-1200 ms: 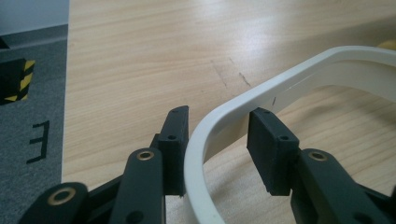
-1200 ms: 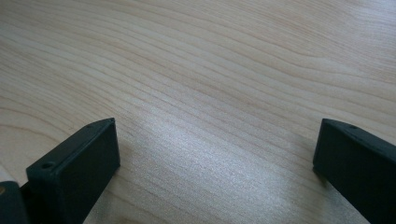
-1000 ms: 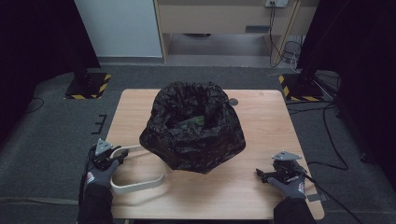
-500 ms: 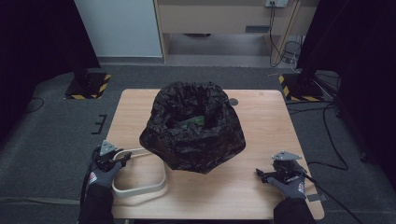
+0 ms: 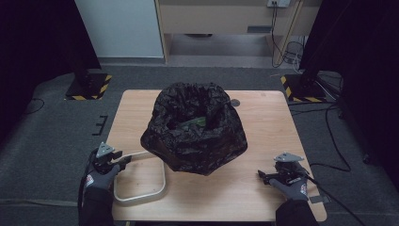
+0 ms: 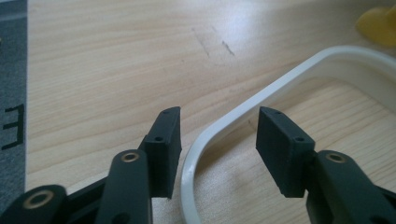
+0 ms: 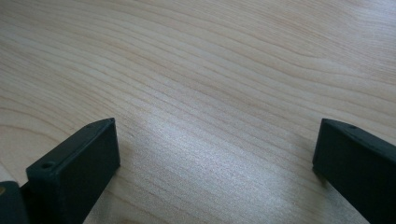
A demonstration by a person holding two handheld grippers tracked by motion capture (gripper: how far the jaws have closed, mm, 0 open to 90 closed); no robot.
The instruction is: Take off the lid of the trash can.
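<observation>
A crumpled black bin bag (image 5: 194, 132) stands open in the middle of the wooden table (image 5: 263, 122), with something green (image 5: 193, 122) inside. A white rounded frame (image 5: 141, 197) lies flat on the table at the front left. My left gripper (image 5: 124, 160) sits at the frame's near-left corner. In the left gripper view its jaws (image 6: 217, 116) have just been opening and straddle the white frame's rim (image 6: 280, 81), with neither pad pressing on it. My right gripper (image 5: 261, 175) rests at the front right, open (image 7: 215, 126) over bare wood.
A small round disc (image 5: 235, 102) lies on the table behind the bag. A yellow object (image 6: 378, 25) shows at the top right of the left gripper view. Black stands with striped feet (image 5: 89, 87) flank the table on grey floor, and cables run at the right.
The white frame has settled lower and flatter on the table beside the bag. Both hands stay where they were.
</observation>
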